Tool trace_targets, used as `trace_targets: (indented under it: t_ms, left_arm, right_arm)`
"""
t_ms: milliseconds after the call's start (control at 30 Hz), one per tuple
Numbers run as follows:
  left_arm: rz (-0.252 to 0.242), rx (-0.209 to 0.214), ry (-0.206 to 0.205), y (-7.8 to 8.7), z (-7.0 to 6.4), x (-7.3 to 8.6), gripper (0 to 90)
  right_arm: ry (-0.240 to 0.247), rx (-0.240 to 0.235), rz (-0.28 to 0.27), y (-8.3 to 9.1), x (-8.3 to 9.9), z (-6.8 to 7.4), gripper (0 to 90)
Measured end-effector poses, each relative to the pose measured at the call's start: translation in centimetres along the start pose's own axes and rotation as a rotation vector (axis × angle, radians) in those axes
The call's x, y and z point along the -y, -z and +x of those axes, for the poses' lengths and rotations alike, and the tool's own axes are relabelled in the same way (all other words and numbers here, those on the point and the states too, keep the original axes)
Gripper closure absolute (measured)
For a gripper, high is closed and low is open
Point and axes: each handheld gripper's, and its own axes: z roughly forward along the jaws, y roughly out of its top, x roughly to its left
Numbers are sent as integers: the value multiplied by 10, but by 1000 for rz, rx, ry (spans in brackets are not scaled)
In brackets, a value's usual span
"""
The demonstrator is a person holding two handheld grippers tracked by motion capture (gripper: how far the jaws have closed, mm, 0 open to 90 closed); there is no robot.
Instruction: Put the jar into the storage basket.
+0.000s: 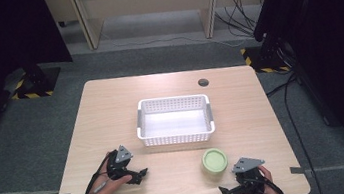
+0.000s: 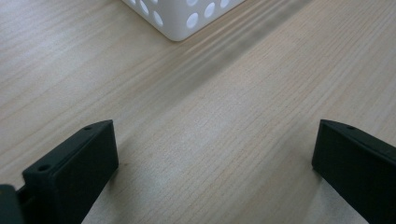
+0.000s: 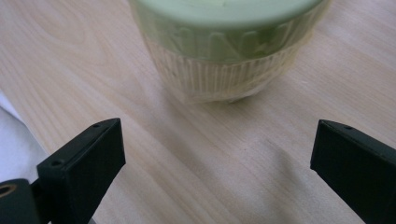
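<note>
A white perforated basket [image 1: 175, 139] stands empty in the middle of the wooden table [image 1: 107, 115]. Just in front of its right corner sits a small jar with a pale green lid [image 1: 214, 160]. My left gripper [image 1: 141, 174] rests near the front left of the table, open, jaws pointing right. In the left gripper view my left gripper [image 2: 215, 163] holds nothing, with a corner of the basket [image 2: 182, 16] ahead. My right gripper [image 1: 226, 190] lies at the front edge, below the jar. Its own view shows my right gripper [image 3: 217, 163] open, the jar [image 3: 224, 51] close ahead and apart from the jaws.
A round cable hole [image 1: 203, 82] sits in the table's far right part. Dark curtains hang at both sides, and cables [image 1: 237, 17] run over the grey carpet beyond the table. Bare wood lies left and right of the basket.
</note>
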Motion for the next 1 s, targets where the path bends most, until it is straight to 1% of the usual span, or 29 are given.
trace_targets:
  t_ms: [233,600,700,1000]
  left_arm:
    - [0,0,0,0,0,0,0]
    - [0,0,0,0,0,0,0]
    - [0,0,0,0,0,0,0]
    - [0,0,0,0,0,0,0]
  right_arm:
    - [-1,4,-9,0,-2,0,34]
    - [6,13,-22,2,-10,2,33]
    - [8,21,-27,2,-15,3,34]
    - [23,25,-32,0,-27,5,33]
